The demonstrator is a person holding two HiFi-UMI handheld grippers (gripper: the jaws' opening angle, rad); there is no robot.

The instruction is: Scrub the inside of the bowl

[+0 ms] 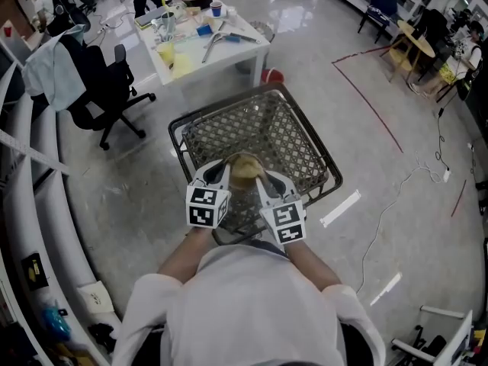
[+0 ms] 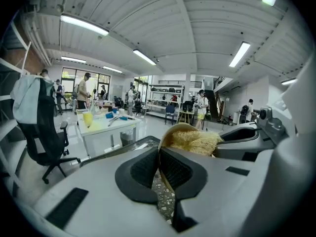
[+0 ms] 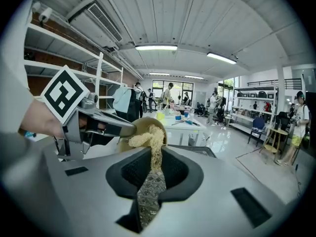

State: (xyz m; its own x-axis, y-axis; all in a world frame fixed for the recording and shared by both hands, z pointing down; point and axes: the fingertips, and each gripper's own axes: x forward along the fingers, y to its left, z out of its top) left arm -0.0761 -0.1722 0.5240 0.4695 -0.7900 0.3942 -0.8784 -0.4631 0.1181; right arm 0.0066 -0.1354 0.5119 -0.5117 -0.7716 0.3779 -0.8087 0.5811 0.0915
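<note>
A tan bowl (image 1: 245, 169) is held up over the wire basket (image 1: 305, 139), tilted on its side. My left gripper (image 1: 222, 175) is shut on the bowl's rim; in the left gripper view the rim (image 2: 167, 133) runs down between the pads of the left gripper (image 2: 159, 154). My right gripper (image 1: 263, 181) is shut on a pale, fibrous scrubber (image 3: 147, 136), whose strand is pinched in the right gripper (image 3: 155, 157). The scrubber (image 2: 195, 142) lies inside the bowl (image 3: 129, 130), against its inner wall. The bowl's outside is hidden.
The wire basket stands on the shiny floor just ahead of me. A white table (image 1: 210, 44) with cups and tools is behind it, with a black office chair (image 1: 107, 82) to its left. Shelving runs along the left. Red floor tape (image 1: 366, 97) and cables lie on the right.
</note>
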